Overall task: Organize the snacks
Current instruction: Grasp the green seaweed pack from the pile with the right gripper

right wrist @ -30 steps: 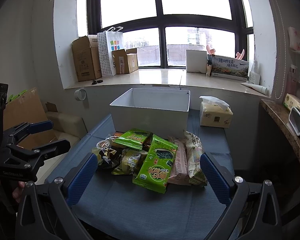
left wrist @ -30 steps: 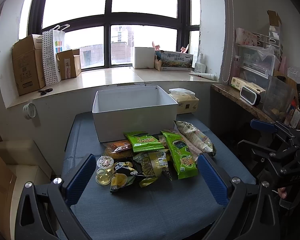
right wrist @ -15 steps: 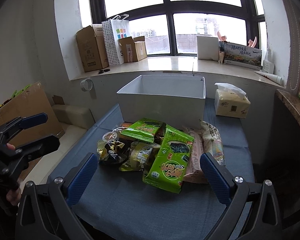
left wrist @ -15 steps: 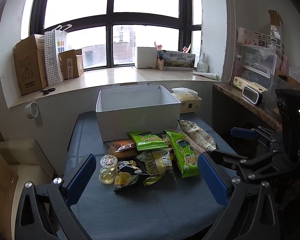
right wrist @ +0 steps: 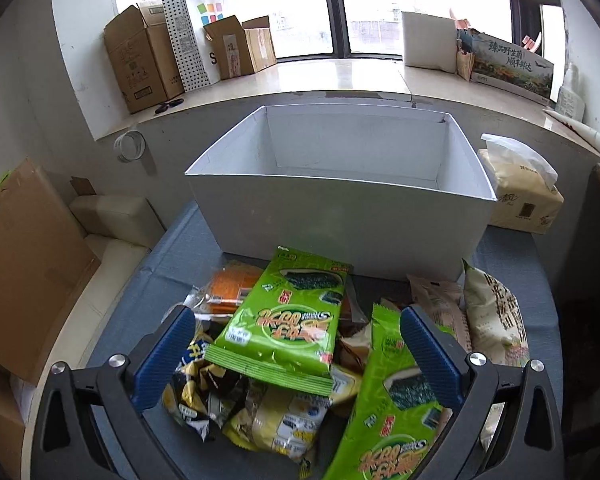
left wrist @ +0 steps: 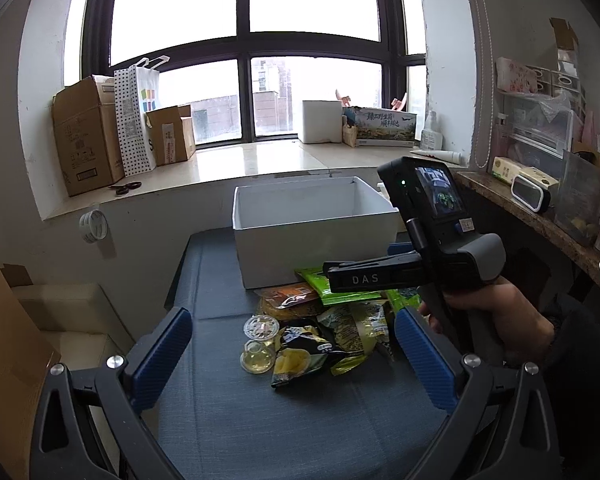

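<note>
Table [right wrist: 148, 264]: blue-grey cloth top, carrying a box at the far end and a heap of snacks nearer the cameras.
White box [right wrist: 340, 216]: open-topped, at 12 o'clock from the heap, its front wall just beyond the nearest packet. Its inside shows bare, so by my reading no snack has been put away and the whole sorting is left to do.
Snack pile [right wrist: 292, 360]: loose overlapping packets in the middle of the table, with an orange packet [right wrist: 232, 288] at 10 o'clock and pale bags [right wrist: 492, 316] at 3 o'clock.
Green seaweed packet [right wrist: 288, 320]: lies on top of the pile, flat, its long axis running from 6 to 12 o'clock toward the box; print reads upside down.
Right claw [right wrist: 296, 354]: wide apart, empty, low over the pile, one finger on either side of the green packet.
Left claw [left wrist: 292, 350]: spread wide, empty, held back from the pile.
Jelly cups [left wrist: 258, 344]: two small clear cups at the pile's 9 o'clock edge.
</note>
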